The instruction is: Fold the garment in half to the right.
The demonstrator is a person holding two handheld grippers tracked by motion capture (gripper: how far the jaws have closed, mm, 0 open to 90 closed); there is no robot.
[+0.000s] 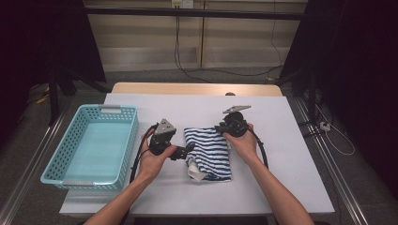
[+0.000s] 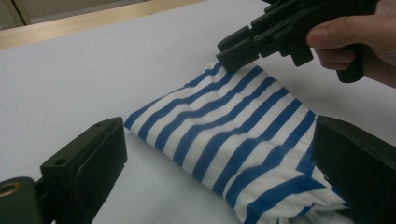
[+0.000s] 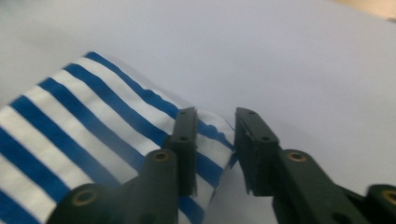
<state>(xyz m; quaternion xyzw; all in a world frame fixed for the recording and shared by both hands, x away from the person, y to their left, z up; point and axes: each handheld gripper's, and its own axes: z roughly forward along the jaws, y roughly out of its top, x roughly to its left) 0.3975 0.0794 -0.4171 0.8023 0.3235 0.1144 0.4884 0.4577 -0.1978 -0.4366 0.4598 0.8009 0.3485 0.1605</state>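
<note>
A folded blue-and-white striped cloth [image 1: 209, 152] [image 2: 243, 116] [image 3: 84, 116] lies on the white table [image 1: 281, 154]. My left gripper [image 1: 187, 150] [image 2: 217, 128] is open wide, low at the cloth's near-left side, with its jaws on either side of a folded corner. At the cloth's far right corner is my right gripper [image 1: 220, 127] [image 3: 215, 116] [image 2: 233, 53]. Its jaws stand a small gap apart with the cloth's corner edge in that gap, and the pads do not press on it.
A light blue plastic basket [image 1: 131, 136] stands on the table's left side, and nothing shows inside it. A wooden strip runs along the table's far edge [image 1: 197, 88]. Cables trail from both grippers across the tabletop.
</note>
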